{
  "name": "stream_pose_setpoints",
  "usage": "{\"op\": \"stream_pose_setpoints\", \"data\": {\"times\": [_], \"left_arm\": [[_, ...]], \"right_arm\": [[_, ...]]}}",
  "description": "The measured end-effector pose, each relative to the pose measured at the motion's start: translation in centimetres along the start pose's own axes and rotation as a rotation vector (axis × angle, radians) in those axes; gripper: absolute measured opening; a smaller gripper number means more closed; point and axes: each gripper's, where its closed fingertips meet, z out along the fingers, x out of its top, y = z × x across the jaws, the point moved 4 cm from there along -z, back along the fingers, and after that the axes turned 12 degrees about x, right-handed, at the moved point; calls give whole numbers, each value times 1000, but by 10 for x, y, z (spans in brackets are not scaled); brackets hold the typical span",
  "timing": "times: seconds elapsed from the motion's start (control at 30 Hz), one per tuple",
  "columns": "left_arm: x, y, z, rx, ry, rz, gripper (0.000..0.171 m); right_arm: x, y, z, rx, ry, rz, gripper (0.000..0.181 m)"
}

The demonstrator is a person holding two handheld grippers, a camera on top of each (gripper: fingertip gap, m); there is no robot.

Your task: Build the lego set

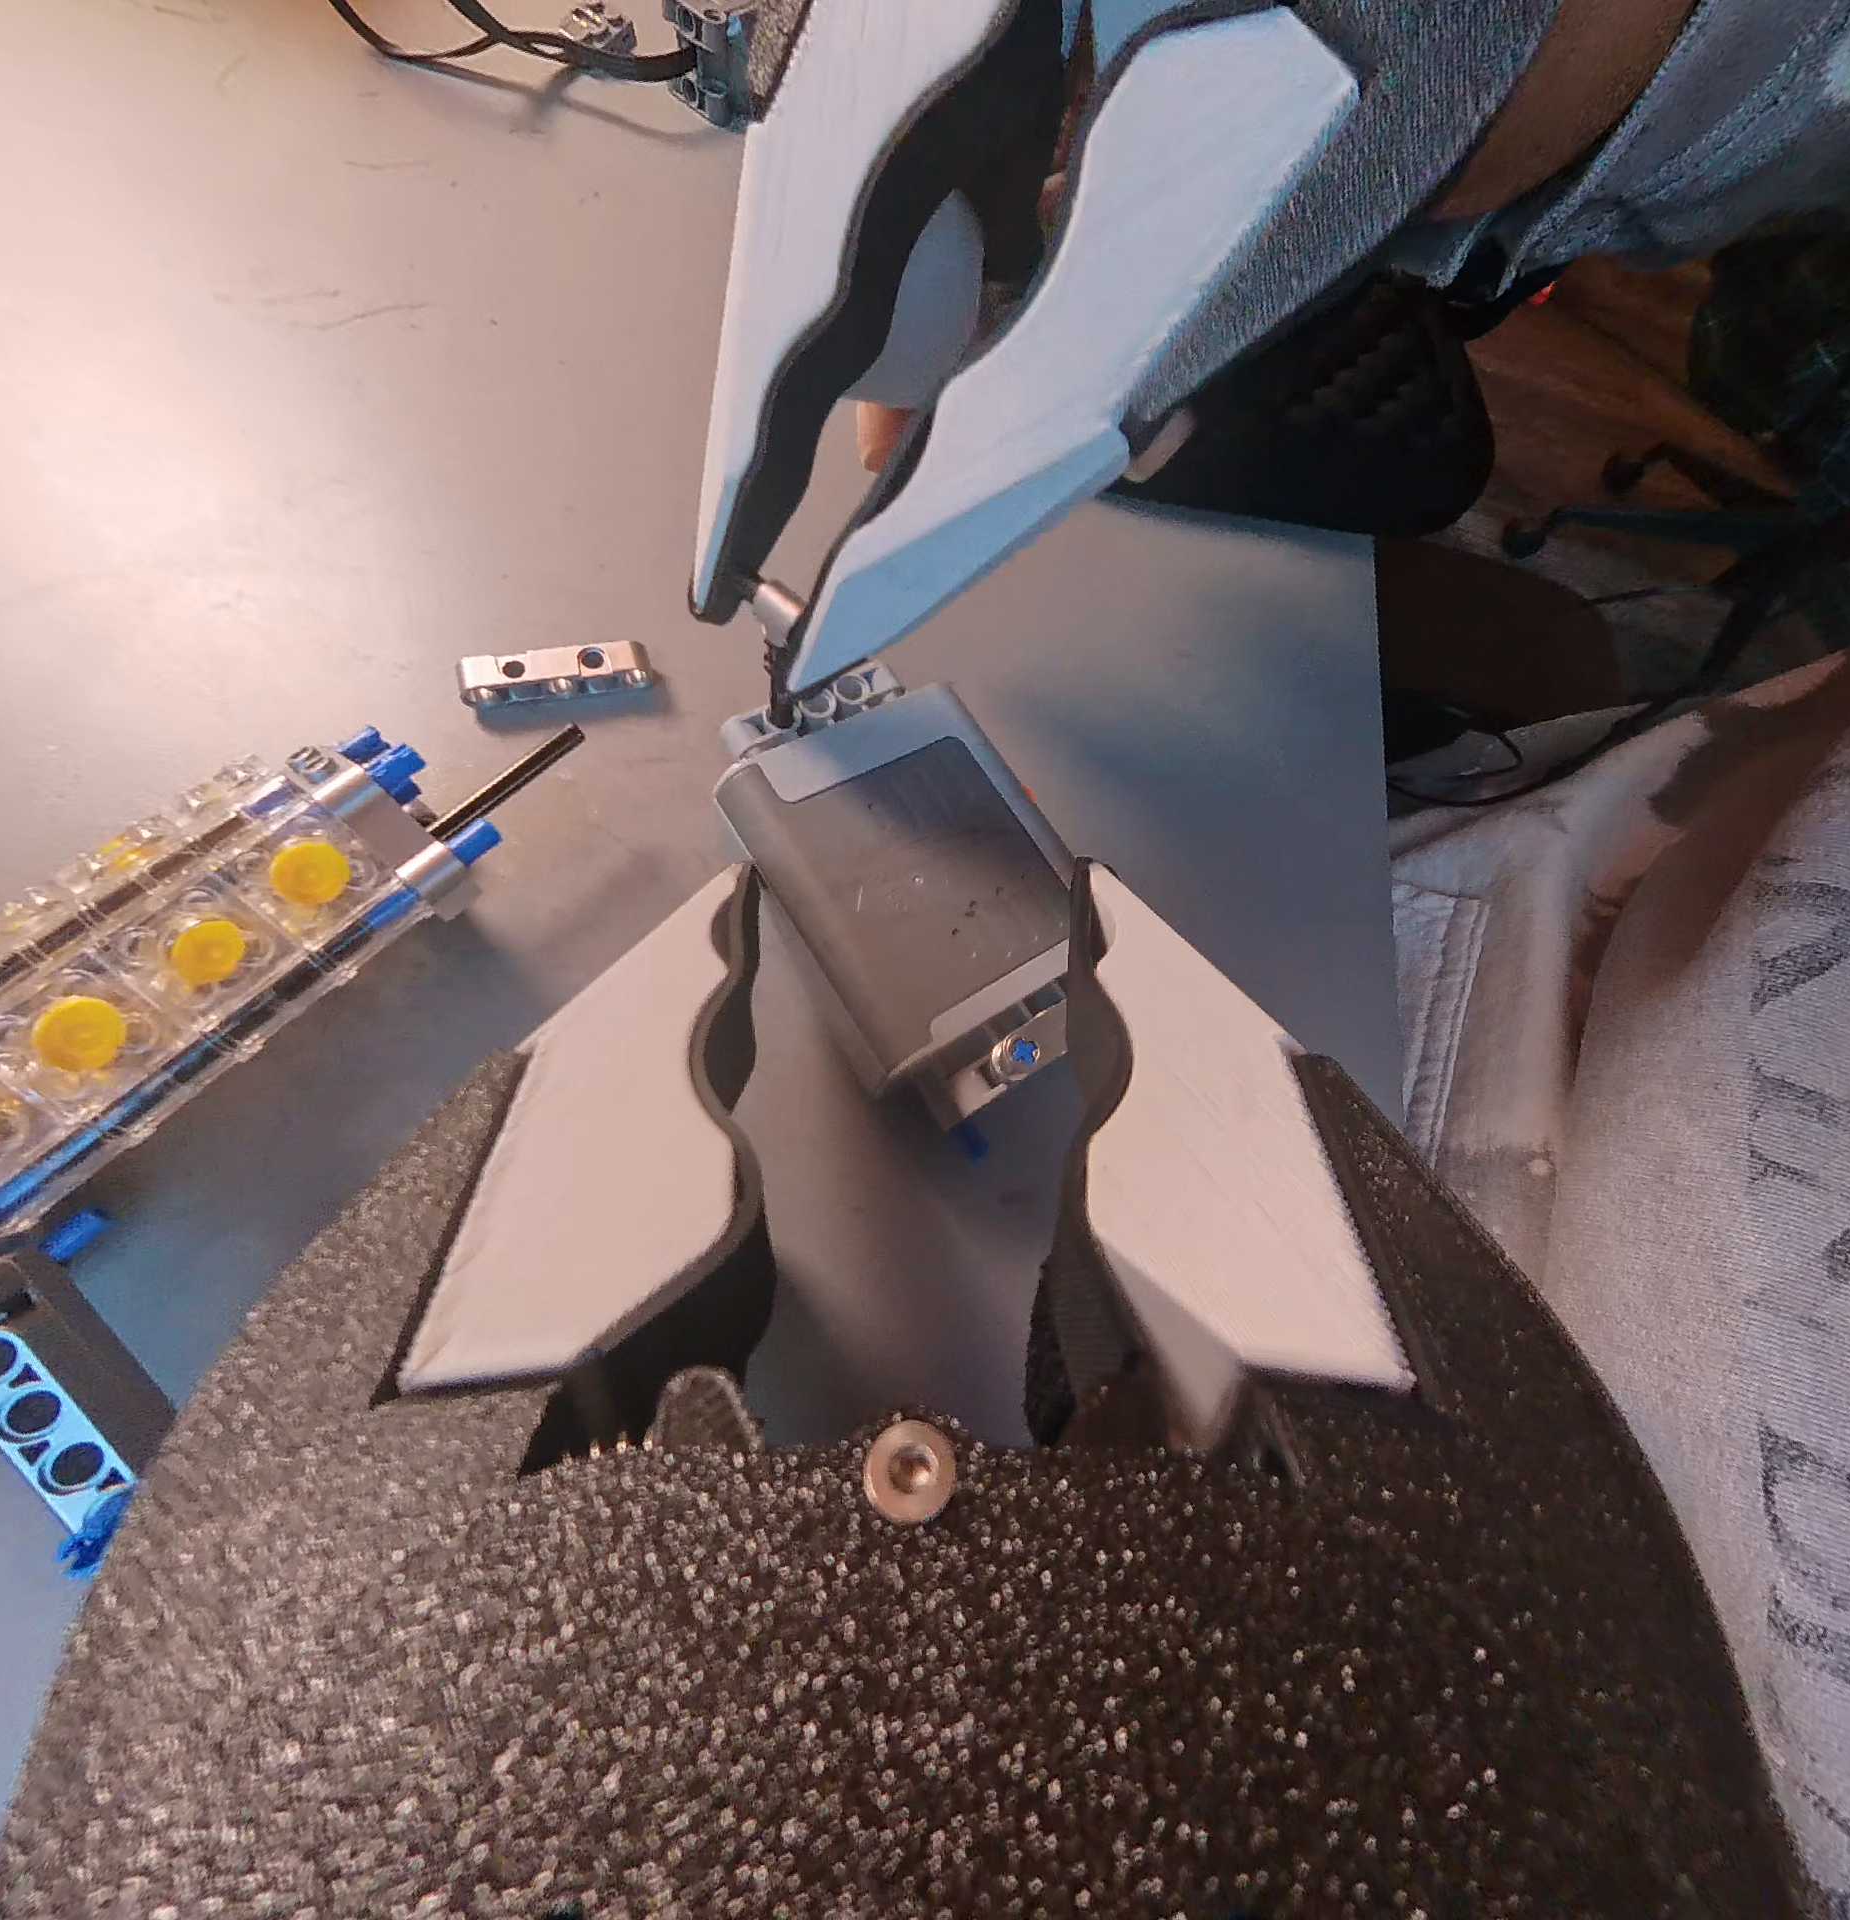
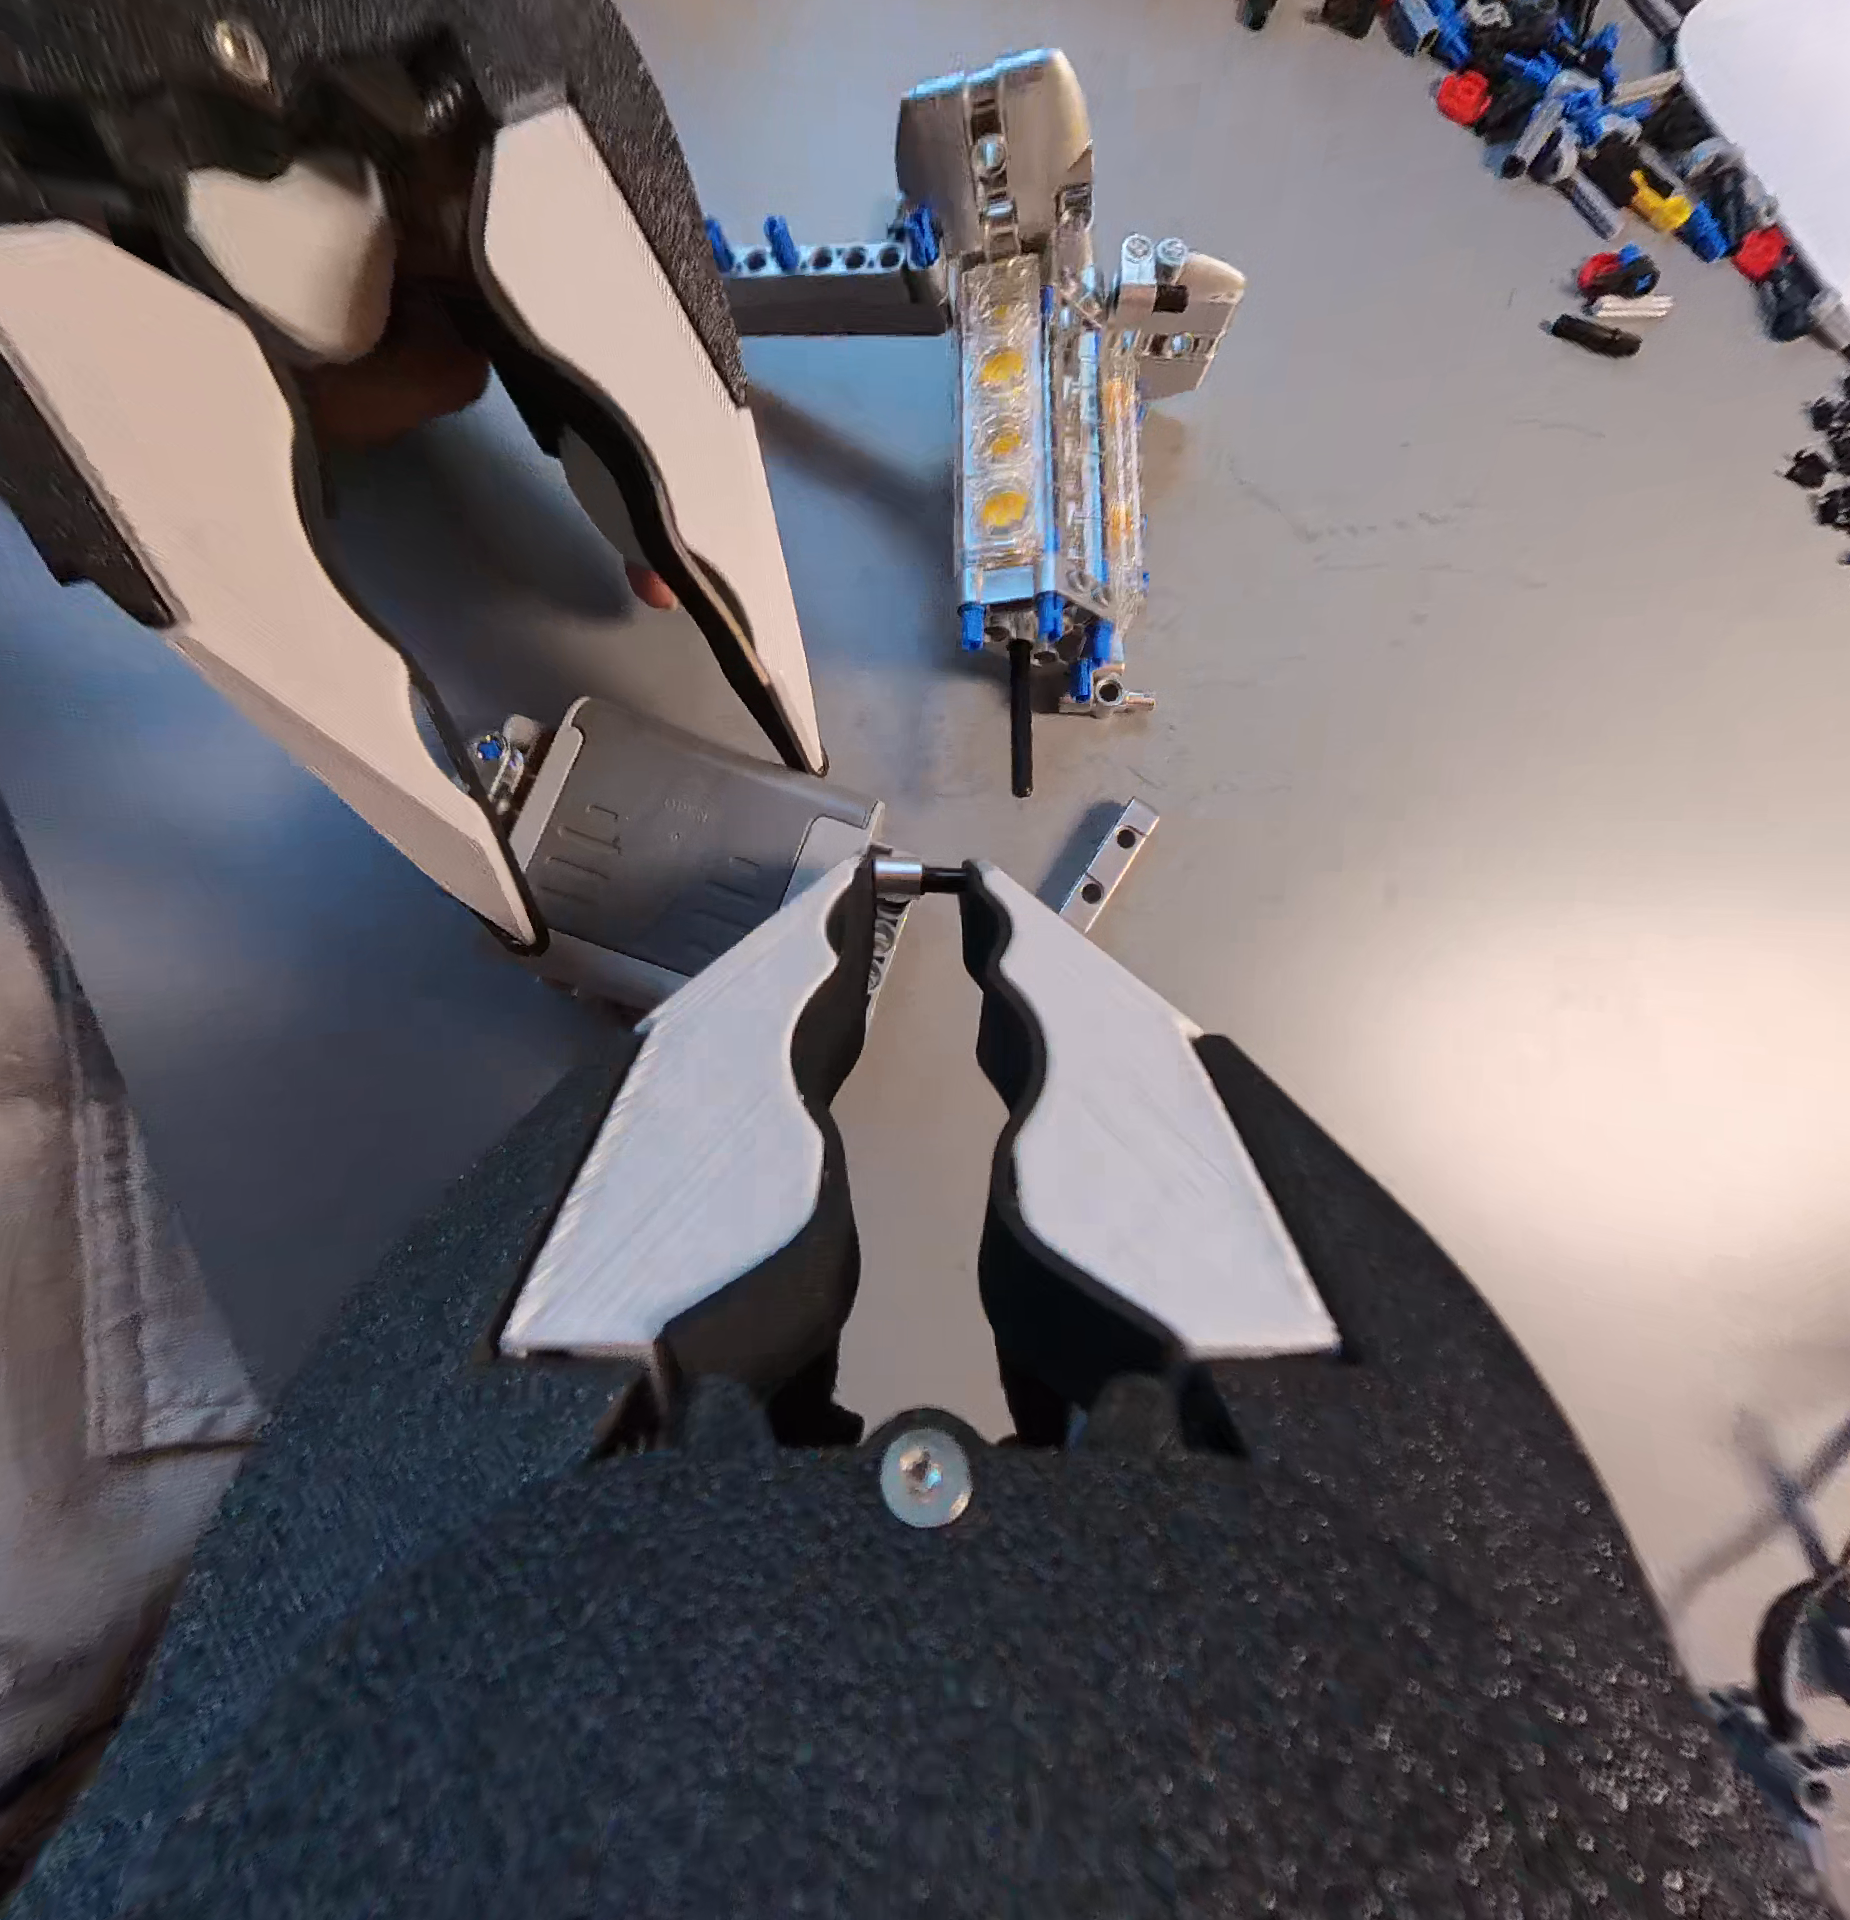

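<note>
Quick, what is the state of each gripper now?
Left gripper: shut on the grey rectangular plastic motor block.
Right gripper: shut on a small grey-and-black plastic pin.

Two handheld grippers of one build: left gripper [image 1: 916,883], right gripper [image 2: 916,878]. Pale grey printed fingers [image 1: 609,1164], wedge-shaped and finely layered, lined inside with wavy black rubber pads [image 2: 1014,1049]. Black bodies with a rough, speckled, grainy surface [image 1: 796,1662]. One silver countersunk screw [image 2: 925,1480] at the centre of each body's front edge. Grey denim-like sleeve [image 1: 1679,125] at the wrist; pale patterned clothing [image 1: 1679,1247] alongside.
</note>
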Motion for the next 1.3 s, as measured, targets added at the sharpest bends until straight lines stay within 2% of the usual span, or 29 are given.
{"op": "stream_pose_setpoints", "data": {"times": [0.23, 0.47, 0.6, 0.63, 0.7, 0.73, 0.83, 0.9, 0.97, 1.07, 1.17, 1.3], "left_arm": [[-1, 0, 0, 8, 2, -14, 57], [-1, 0, 0, 11, 4, -18, 56], [-1, 0, 0, 7, 6, -23, 56], [-2, 0, 0, 1, 6, -28, 56], [-2, 0, 1, -9, 8, -34, 55], [-2, 0, 1, -13, 7, -37, 55], [-2, 0, 1, -22, 6, -38, 55], [-2, 1, 1, -49, 2, -38, 55], [-2, 1, 0, -85, -5, -27, 55], [-3, -1, -2, -113, -5, -19, 51], [1, -2, -7, -117, 28, -11, 47], [9, -3, -16, -60, 79, 38, 48]], "right_arm": [[-2, -1, 1, -39, 52, -3, 15], [-6, -2, 5, -27, 160, 83, 15], [-8, 0, 5, 1, 141, 139, 15], [-8, 1, 4, 12, 136, 142, 17], [-2, 5, -3, 34, 128, 75, 48], [3, 3, -8, 72, 122, 27, 50], [15, -5, -23, 186, 8, -172, 36], [15, -3, -26, 206, -120, -336, 31], [13, -3, -21, 248, -213, -425, 29], [13, -4, -12, 307, -263, -468, 24], [8, -3, -8, 345, -284, -461, 10], [6, -3, -8, 345, -215, -391, 10]]}}
